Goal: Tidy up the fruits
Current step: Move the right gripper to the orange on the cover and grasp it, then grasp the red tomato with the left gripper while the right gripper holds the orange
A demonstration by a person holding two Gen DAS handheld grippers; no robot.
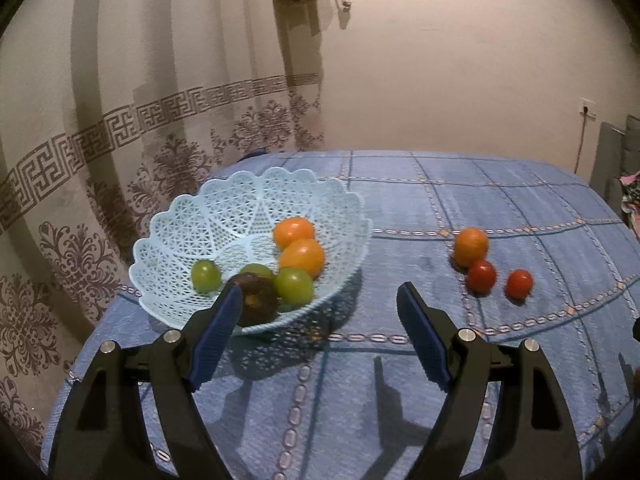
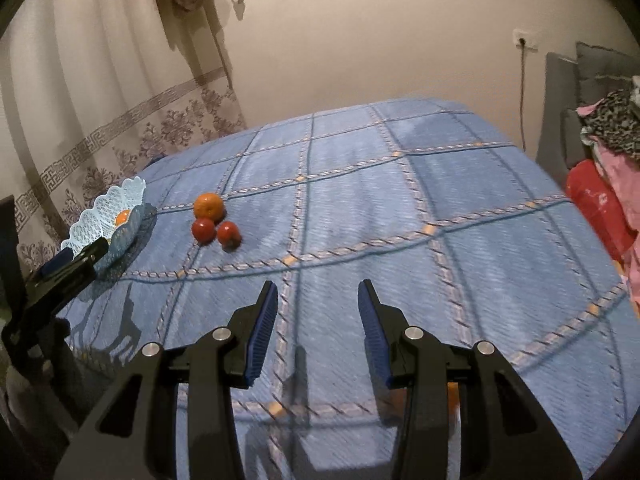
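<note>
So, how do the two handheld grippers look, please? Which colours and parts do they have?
The left gripper and the right gripper look alike: black plastic linkage arms with cut-out openings, round silver pins at the joints, and two fingers lined with blue ribbed pads. No cables or markings show. The hands and sleeves of the person are not in view.

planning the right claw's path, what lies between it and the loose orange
Only bare blue tablecloth lies between the right claw and the loose orange, in the right wrist view.
</note>
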